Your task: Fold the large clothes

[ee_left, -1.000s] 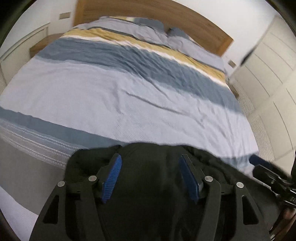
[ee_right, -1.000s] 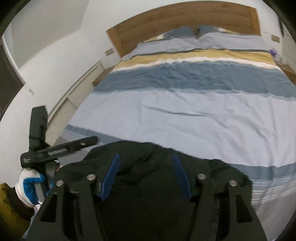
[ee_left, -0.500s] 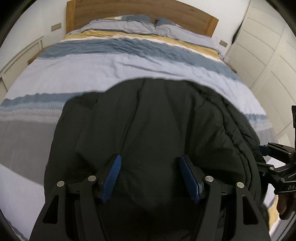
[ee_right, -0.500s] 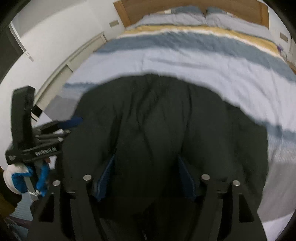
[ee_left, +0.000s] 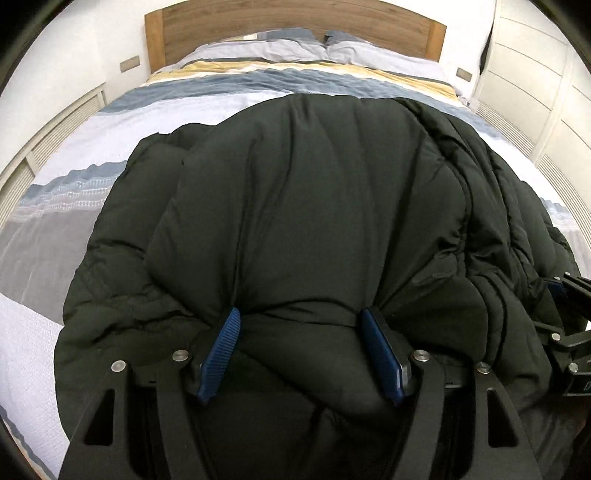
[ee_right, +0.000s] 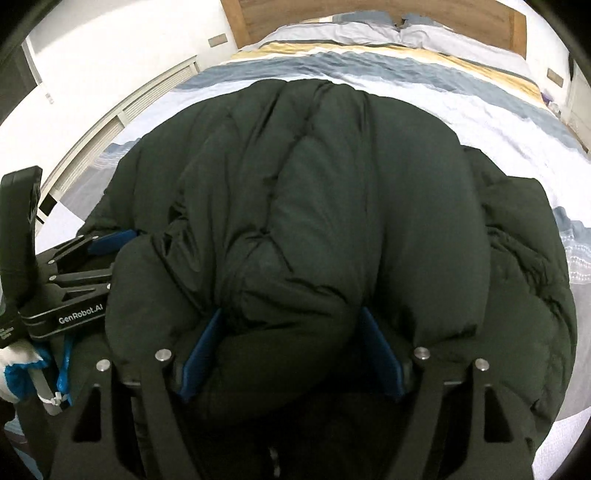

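A large black puffer jacket (ee_left: 314,206) lies bunched over the foot of the striped bed; it also fills the right wrist view (ee_right: 332,206). My left gripper (ee_left: 301,325) has its blue pads (ee_left: 221,347) pressed against a thick fold of the jacket between them. My right gripper (ee_right: 291,325) grips another thick fold the same way, its blue pads (ee_right: 380,354) sunk into the fabric. The right gripper shows at the right edge of the left wrist view (ee_left: 569,314), and the left gripper at the left edge of the right wrist view (ee_right: 74,266).
The bed (ee_left: 258,92) has a blue, grey and yellow striped cover, pillows and a wooden headboard (ee_left: 288,18). White wardrobe doors (ee_left: 535,74) stand at the right, a low white slatted unit (ee_left: 48,140) at the left.
Both grippers have swung the jacket forward over the bed. It now spreads much farther up the cover and fills most of both views. The grip is unchanged.
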`<state>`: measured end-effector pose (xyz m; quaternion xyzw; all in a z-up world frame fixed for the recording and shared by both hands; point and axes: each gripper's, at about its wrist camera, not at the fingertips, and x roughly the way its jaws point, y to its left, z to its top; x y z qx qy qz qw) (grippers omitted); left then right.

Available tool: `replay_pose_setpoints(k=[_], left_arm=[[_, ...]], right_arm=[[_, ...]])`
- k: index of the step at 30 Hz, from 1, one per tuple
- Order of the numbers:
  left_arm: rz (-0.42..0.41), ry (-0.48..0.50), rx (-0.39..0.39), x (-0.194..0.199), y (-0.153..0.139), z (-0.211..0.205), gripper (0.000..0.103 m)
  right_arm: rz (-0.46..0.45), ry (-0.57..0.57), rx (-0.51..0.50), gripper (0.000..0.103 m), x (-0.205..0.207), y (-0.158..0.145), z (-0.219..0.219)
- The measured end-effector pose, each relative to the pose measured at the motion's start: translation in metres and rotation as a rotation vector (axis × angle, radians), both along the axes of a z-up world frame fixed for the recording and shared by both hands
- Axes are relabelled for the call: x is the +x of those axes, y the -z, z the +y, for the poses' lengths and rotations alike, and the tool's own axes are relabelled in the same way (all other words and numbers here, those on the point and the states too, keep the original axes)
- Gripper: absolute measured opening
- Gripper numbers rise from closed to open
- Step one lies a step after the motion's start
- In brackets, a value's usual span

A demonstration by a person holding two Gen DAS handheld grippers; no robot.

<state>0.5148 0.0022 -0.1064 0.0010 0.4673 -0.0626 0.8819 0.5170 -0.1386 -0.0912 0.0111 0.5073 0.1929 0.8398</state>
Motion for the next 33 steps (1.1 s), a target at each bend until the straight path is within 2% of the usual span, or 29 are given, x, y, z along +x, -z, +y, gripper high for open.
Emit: replay_pose_setpoints(k=[8, 18, 27, 33], left_arm=[[-0.031, -0.015, 0.002, -0.008, 0.001, 0.001, 0.069], [-0.035, -0.04, -0.015, -0.019, 0.002, 0.007, 0.073], [-0.025, -0.046, -0.024, -0.023, -0.004, 0.008, 0.075], [0.013, -0.055, -0.072, -0.02, -0.02, 0.021, 0.079]], right_arm=[[-0.033, 0.023, -0.002, 0.075, -0.007, 0.003, 0.002], [-0.032, 0.054, 0.002, 0.075, -0.012, 0.0, 0.0], [-0.006, 0.069, 0.009, 0.075, -0.015, -0.007, -0.006], [0.035, 0.051, 0.008, 0.076, -0.017, -0.023, -0.013]])
